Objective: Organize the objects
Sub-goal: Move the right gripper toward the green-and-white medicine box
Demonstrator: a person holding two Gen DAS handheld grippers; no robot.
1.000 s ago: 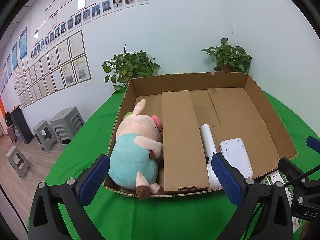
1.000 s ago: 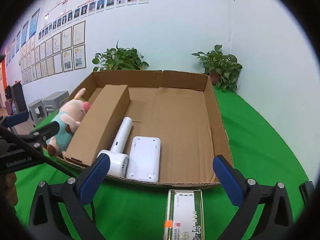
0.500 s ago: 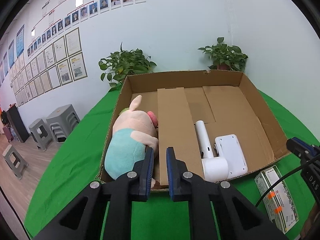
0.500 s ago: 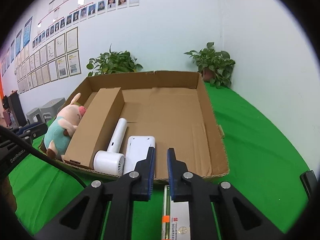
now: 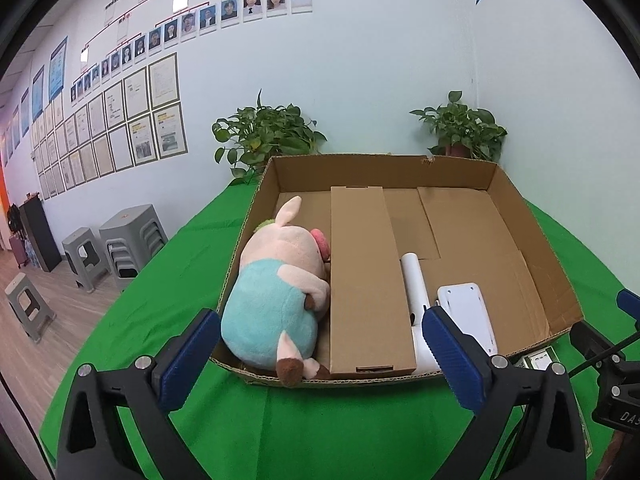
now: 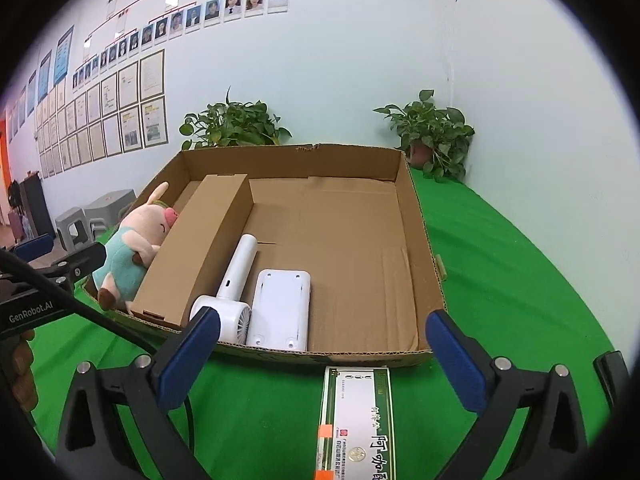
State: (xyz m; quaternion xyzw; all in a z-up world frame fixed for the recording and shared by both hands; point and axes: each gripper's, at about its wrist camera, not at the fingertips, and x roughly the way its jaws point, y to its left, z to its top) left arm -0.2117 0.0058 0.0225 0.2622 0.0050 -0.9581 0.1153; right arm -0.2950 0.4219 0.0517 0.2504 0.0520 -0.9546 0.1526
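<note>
A shallow open cardboard box [image 5: 532, 216] [image 6: 420, 216] lies on the green table. It holds a plush pig [image 5: 280, 284] [image 6: 132, 248] at the left, a long brown carton [image 5: 366, 276] [image 6: 200, 248], a white handheld fan [image 5: 418, 300] [image 6: 232, 288] and a flat white device [image 5: 468, 314] [image 6: 282, 304]. A green-and-white packet [image 6: 356, 420] [image 5: 538, 358] lies on the cloth in front of the box. My left gripper [image 5: 324, 360] is open and empty before the box's near left edge. My right gripper [image 6: 324, 360] is open and empty, straddling the packet's far end from above.
Two potted plants [image 5: 268, 136] [image 5: 460, 128] stand behind the box by the wall. Grey stools [image 5: 120, 240] stand on the floor left of the table. The wall runs close along the right side.
Both grippers were open a second ago, shut half a second ago, and are open again now. Both have come back closer to the box and packet.
</note>
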